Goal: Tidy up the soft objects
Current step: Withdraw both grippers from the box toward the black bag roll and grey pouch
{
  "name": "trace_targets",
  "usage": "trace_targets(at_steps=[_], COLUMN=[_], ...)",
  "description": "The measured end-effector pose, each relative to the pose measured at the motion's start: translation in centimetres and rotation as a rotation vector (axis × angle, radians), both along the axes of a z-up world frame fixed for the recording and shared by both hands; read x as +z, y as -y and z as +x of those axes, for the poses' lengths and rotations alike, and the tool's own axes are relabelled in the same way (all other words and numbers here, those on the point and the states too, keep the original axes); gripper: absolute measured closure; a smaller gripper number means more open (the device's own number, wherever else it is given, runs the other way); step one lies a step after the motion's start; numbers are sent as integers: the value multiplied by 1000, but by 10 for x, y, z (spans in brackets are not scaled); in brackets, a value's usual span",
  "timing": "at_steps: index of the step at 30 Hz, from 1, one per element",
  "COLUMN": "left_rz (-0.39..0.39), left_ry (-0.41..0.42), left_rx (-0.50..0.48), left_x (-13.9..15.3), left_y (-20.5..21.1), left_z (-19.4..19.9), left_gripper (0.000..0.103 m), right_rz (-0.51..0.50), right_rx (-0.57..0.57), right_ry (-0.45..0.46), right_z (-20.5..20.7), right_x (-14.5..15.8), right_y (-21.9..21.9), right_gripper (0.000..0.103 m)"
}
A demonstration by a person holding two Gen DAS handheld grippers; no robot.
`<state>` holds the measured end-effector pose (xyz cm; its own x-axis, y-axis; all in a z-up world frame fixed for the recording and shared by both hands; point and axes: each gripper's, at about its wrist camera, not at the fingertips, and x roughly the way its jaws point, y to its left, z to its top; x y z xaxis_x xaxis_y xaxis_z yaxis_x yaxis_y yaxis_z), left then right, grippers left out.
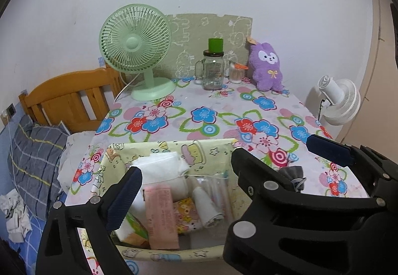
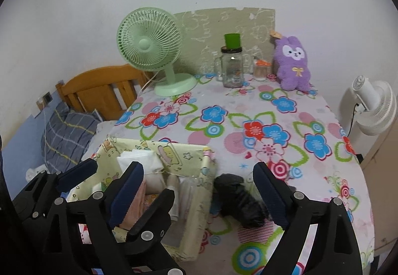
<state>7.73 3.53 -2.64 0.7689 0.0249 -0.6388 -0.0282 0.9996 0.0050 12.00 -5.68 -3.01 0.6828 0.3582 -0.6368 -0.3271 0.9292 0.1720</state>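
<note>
Right wrist view: we see a dark rolled soft bundle [image 2: 240, 203], maybe socks or a black bag, blurred so we can't tell, lying on the floral tablecloth [image 2: 223, 123] just beside the right wall of the yellow fabric basket [image 2: 196, 200]. The right gripper [image 2: 199, 193] is spread wide; the bundle sits between its fingers with neither pad touching it. The left gripper [image 1: 225, 158] is also spread, empty, hovering over the basket [image 1: 171, 147], which holds folded white cloth [image 1: 161, 163], a pink pack [image 1: 160, 215] and small patterned packets. In the left wrist view we catch only a grey scrap of the bundle [image 1: 296, 179] behind the right gripper's body. Further back on the table: green desk fan [image 1: 135, 47], glass jar [image 1: 214, 69] with a green cap, purple plush rabbit [image 1: 267, 66]. Off the table edge: white fan [image 2: 373, 104], wooden headboard [image 1: 72, 98], plaid pillow [image 1: 37, 150].
</note>
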Motion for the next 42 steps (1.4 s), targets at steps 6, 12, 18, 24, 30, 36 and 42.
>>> trace_targets(at_steps=[6,12,18,24,30,36,42], left_rz=[0,-2,2,-1,-5,-7,-10], left_ry=[14,29,45,48,43,29,-2], left_rx=[-17,-36,-43,-51,-65,-79,-100], left_x=[5,8,10,10,7,1,-9], left_y=[14,29,44,57,70,83,96], left_z=[-5,-11,-16,-18,-17,-12,-3], left_gripper=[3,2,1,1,1,1,1], right_rz=[0,-13,-16,-25,-38,-43,-57], right_rx=[-22,-42,-57,-78,-92,-100,-120], right_ry=[23,58,72,78,85,79,71], right_z=[-8,-16,-22,-25,-27,-24,-19], right_x=[5,12,15,15,13,7,-1], right_y=[18,32,47,61,75,88,101], right_gripper=[9,8,7,6,6,6,6])
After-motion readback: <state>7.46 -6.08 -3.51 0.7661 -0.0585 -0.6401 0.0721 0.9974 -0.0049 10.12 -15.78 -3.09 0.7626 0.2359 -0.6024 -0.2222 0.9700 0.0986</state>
